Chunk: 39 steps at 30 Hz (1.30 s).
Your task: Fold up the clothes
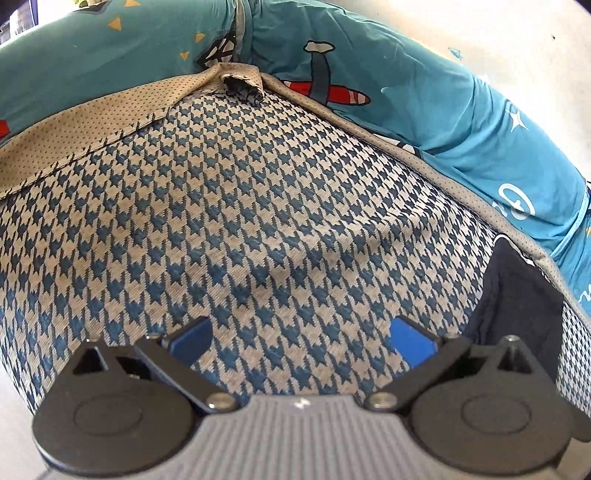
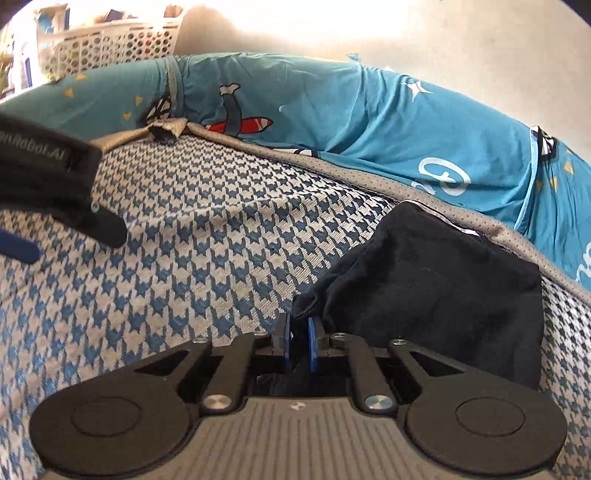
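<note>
Right gripper [image 2: 298, 334] on crumpled black garment [image 2: 436, 288]

Both views are bright with daylight. In the right wrist view the light pours in from the top, washing out the wall [image 2: 332, 22] and blurring the white basket [image 2: 110, 44] behind glare. Shadows on the houndstooth cover [image 1: 258, 221] are soft. Fisheye distortion bows every edge and darkens the corners. The dark garment [image 2: 443, 277] shows almost no detail.

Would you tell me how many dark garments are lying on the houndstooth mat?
1: the black garment lies at the mat's right edge, before the right gripper. Others may be hidden.
</note>
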Tool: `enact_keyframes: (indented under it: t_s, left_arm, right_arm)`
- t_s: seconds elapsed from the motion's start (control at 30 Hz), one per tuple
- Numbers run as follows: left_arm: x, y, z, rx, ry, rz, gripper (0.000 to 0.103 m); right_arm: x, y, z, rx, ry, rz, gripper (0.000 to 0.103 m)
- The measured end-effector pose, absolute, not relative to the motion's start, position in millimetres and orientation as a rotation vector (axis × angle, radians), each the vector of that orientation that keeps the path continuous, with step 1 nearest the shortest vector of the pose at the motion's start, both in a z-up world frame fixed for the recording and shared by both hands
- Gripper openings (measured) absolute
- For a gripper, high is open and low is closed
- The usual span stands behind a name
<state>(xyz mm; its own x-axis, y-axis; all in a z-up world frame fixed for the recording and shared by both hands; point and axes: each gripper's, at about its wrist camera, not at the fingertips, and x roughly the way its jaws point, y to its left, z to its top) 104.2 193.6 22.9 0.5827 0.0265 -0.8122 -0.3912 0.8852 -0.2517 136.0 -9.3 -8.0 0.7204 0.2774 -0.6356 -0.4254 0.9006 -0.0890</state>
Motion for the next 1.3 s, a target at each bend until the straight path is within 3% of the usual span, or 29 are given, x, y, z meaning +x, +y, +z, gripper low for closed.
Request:
enact_keyframes:
  t_s: [0.17, 0.33, 0.47, 0.53, 1.0, 1.3]
  left_arm:
    - [103, 194, 24, -0.44, 0.919, 0.264, 0.103]
    - [105, 189, 22, -0.415, 0.933, 0.251, 0.103]
    - [105, 188, 21, -0.414, 0.932, 0.225, 0.103]
    - [104, 184, 22, -0.403, 0.925, 0.201, 0.103]
    - [93, 88, 12, -0.21, 0.911, -0.142, 0.103]
    - [75, 38, -8, -0.042, 0.932, -0.292, 0.103]
  right_arm:
    - [151, -21, 3, -0.003, 0.667, 0.417, 0.01]
    - [163, -11, -9, -0.008, 0.711, 0.401, 0.011]
    - [155, -27, -1, 0.053, 0.717, 0.409, 0.026]
    - [142, -41, 8, 0.072, 0.68, 0.398, 0.028]
    - [60, -116, 1, -0.175, 0.724, 0.379, 0.028]
    - [17, -131, -17, -0.176, 0.767, 0.361, 0.033]
